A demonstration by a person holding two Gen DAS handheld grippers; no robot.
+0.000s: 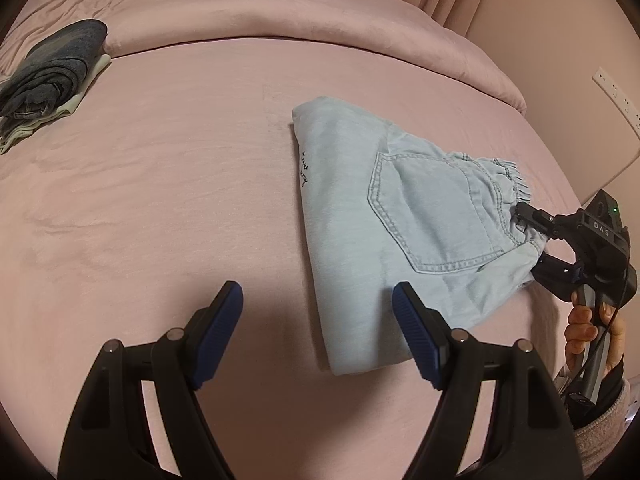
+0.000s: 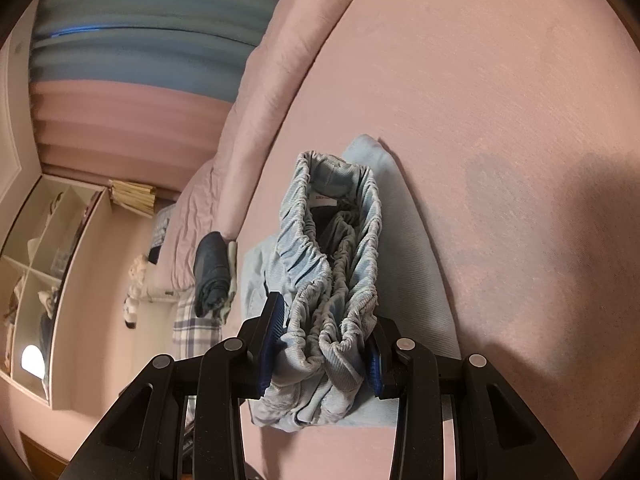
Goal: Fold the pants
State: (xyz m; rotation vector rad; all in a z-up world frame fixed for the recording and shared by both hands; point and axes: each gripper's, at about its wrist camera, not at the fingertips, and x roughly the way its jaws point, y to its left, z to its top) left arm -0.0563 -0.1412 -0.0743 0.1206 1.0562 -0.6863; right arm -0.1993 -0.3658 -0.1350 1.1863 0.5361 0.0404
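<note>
The pink bed sheet filled most of what I saw, with a rolled pink duvet lying along its far edge. On the right half of the sheet lay the light blue pants, folded into a thick bundle, back pocket facing up. Small black handwriting ran along the bundle's left edge, too small for me to read. At the far left of the bed sat a pile of folded dark clothes on something pale.

My right gripper was clamped on the gathered elastic waistband at the right end of the pants, its blue pads pressed against the bunched fabric from both sides. The letters "DAS" showed on its black body. A white label sat inside the waistband, its print unreadable.

My left gripper hung spread wide and empty over the near sheet, its right finger just over the pants' near corner.
</note>
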